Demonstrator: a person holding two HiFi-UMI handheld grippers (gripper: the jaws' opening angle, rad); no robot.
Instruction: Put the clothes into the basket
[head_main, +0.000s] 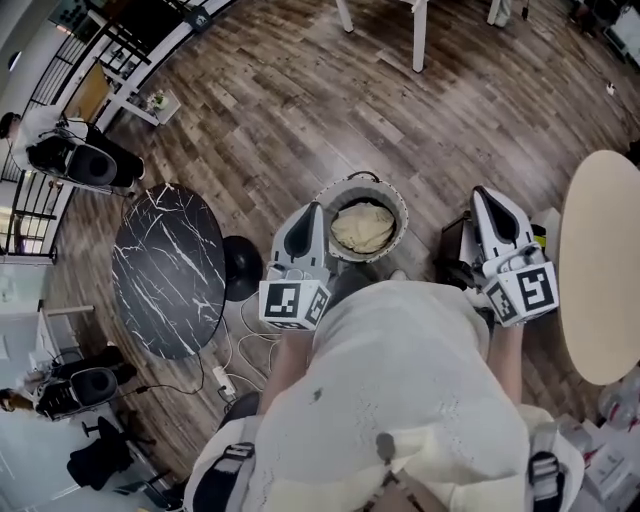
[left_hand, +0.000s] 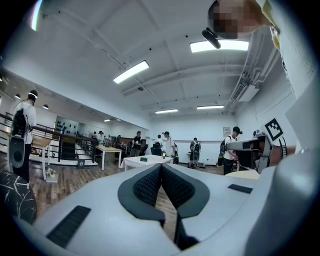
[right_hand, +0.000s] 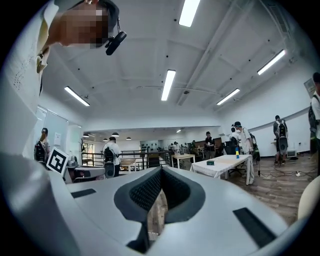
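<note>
Floor (head_main: 300, 100): wood plank, matt. Round table (head_main: 170, 270): black marble look, glossy. Clothes (head_main: 362, 228): cream cloth, crumpled. Left gripper (left_hand: 161, 166) shell: smooth grey plastic; pads (left_hand: 147, 187): black, dimpled.

A wood-plank floor (head_main: 300, 110) ran across the busy workroom.
A black marble-topped table (head_main: 168, 270) sat left and a pale beige table (head_main: 602, 265) right. A white power strip (head_main: 222, 380) lay beside the dark one, while people (right_hand: 239, 137) stood near a white-clothed table (right_hand: 220, 165) under strip lights (right_hand: 168, 85).

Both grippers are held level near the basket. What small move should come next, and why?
Probably lower both and look for more clothes: the cream cloth already lies inside the basket, and the left gripper and right gripper are shut with nothing between the jaws. No other loose clothing shows here.
</note>
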